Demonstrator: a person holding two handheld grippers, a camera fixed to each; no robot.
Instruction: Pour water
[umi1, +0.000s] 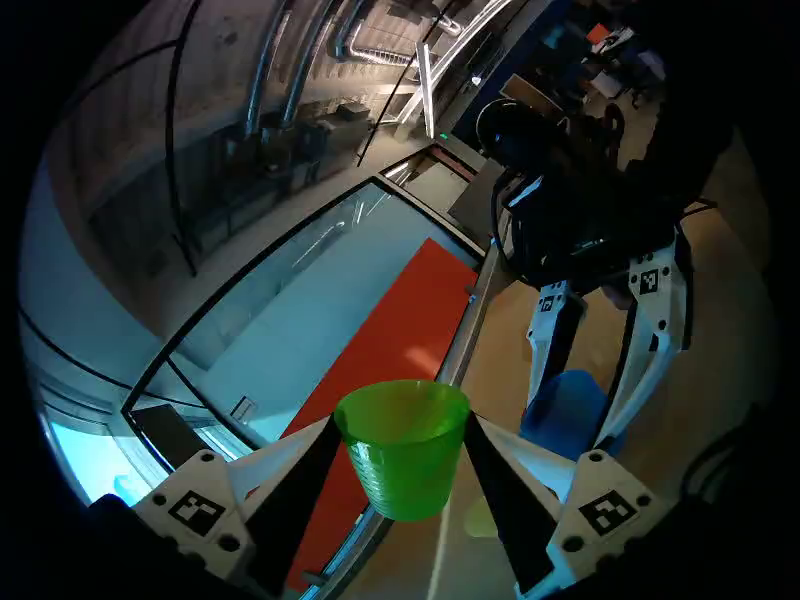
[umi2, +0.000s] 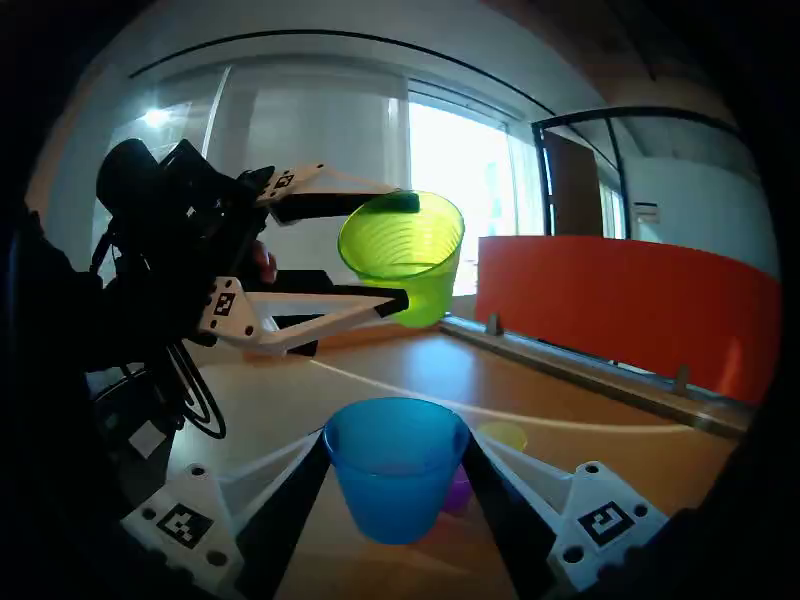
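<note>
I'm clamping my left gripper on the tilted green cup, raised over the table, and my right gripper on the blue cup lower down, no water showing, so I'm judging the pour as not yet begun.

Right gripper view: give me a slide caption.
Right gripper holds a blue plastic cup; left gripper holds a translucent green plastic cup higher, tilted.
</note>
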